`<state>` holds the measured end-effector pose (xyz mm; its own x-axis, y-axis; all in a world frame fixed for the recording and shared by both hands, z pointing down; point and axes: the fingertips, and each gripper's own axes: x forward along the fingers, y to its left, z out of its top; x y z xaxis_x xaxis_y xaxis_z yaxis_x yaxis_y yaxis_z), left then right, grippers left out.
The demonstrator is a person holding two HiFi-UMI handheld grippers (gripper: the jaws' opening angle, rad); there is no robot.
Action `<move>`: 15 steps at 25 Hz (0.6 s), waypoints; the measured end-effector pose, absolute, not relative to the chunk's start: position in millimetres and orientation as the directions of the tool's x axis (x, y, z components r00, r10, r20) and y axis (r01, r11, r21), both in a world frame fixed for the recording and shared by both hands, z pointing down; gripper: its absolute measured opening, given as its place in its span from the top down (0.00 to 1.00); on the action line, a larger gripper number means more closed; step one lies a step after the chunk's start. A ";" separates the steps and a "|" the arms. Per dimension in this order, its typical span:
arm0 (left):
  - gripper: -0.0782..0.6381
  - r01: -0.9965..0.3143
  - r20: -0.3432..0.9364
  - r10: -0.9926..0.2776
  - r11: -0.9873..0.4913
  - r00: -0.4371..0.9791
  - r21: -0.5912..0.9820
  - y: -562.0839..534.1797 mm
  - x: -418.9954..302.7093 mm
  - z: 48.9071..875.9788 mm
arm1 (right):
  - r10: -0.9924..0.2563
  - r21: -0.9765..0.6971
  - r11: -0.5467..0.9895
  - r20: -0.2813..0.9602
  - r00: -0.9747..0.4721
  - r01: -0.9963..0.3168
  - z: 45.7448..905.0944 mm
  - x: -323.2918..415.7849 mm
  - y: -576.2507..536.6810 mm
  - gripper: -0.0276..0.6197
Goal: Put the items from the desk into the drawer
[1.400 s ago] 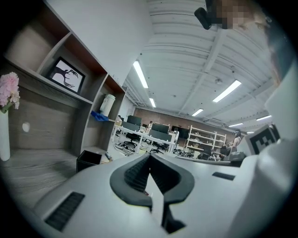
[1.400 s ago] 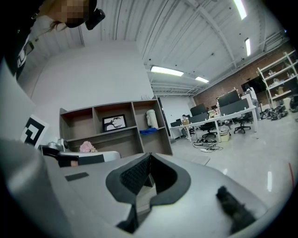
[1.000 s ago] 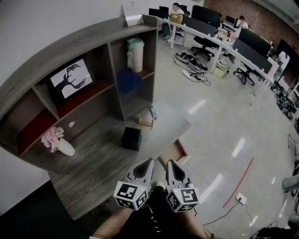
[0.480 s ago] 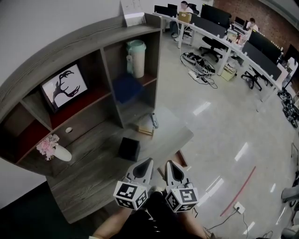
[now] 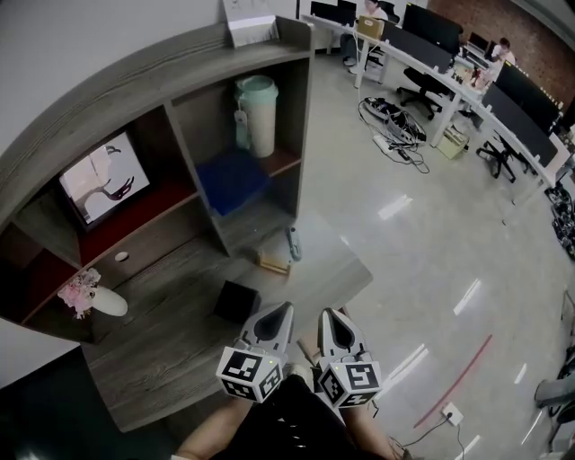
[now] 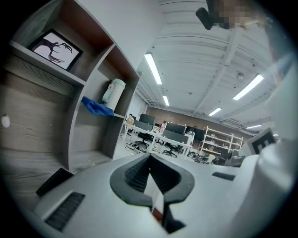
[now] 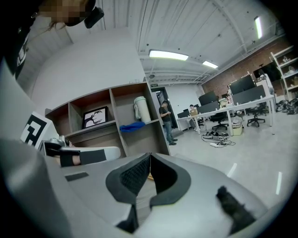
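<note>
On the grey wooden desk (image 5: 180, 341) lie a black box (image 5: 235, 301), a small wooden block (image 5: 272, 262) and a slim metal item (image 5: 294, 243) near the shelf unit. My left gripper (image 5: 286, 308) and right gripper (image 5: 325, 313) hover side by side over the desk's front right edge, just right of the black box. Both are shut with nothing between their fingers. The left gripper (image 6: 149, 156) points past the shelves toward the office. From the right gripper (image 7: 150, 155), the shelf unit is ahead on the left. I cannot make out the drawer behind the grippers.
The shelf unit holds a deer picture (image 5: 99, 184), a blue cloth (image 5: 232, 180), a pale green jug (image 5: 256, 115) and a white box (image 5: 249, 27) on top. A flower vase (image 5: 90, 301) stands at the desk's left. Office desks, chairs and people (image 5: 431, 63) fill the far right.
Both grippers have travelled together with the view; the desk and shelves have slid left and look nearer. The open drawer seen beside the right gripper earlier is now behind the grippers.
</note>
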<state>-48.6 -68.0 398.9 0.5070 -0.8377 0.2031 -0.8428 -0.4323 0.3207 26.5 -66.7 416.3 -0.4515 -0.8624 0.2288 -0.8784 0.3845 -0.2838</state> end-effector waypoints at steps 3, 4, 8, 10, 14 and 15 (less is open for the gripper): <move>0.88 -0.850 0.207 -0.844 -0.420 0.495 0.319 -81.2 -44.0 403.0 | -0.855 -0.290 0.395 0.232 -0.464 -0.872 421.5 30.7 -80.3 0.94; 0.88 -0.852 0.208 -0.846 -0.417 0.491 0.316 -84.7 -42.7 403.6 | -0.852 -0.292 0.399 0.232 -0.469 -0.869 423.0 31.7 -84.0 0.94; 0.88 -0.864 0.210 -0.856 -0.402 0.472 0.303 -94.4 -41.7 406.4 | -0.841 -0.288 0.422 0.231 -0.490 -0.860 427.7 32.1 -95.8 0.94; 0.88 -0.871 0.218 -0.859 -0.393 0.462 0.296 -97.9 -43.0 409.0 | -0.838 -0.278 0.431 0.230 -0.495 -0.858 428.6 30.4 -101.4 0.94; 0.88 -0.873 0.228 -0.857 -0.394 0.461 0.286 -102.8 -43.6 414.5 | -0.821 -0.269 0.457 0.241 -0.518 -0.848 432.8 23.1 -107.2 0.94; 0.88 -0.873 0.230 -0.856 -0.395 0.463 0.285 -104.5 -43.8 416.4 | -0.810 -0.277 0.465 0.249 -0.530 -0.841 435.7 19.9 -108.3 0.94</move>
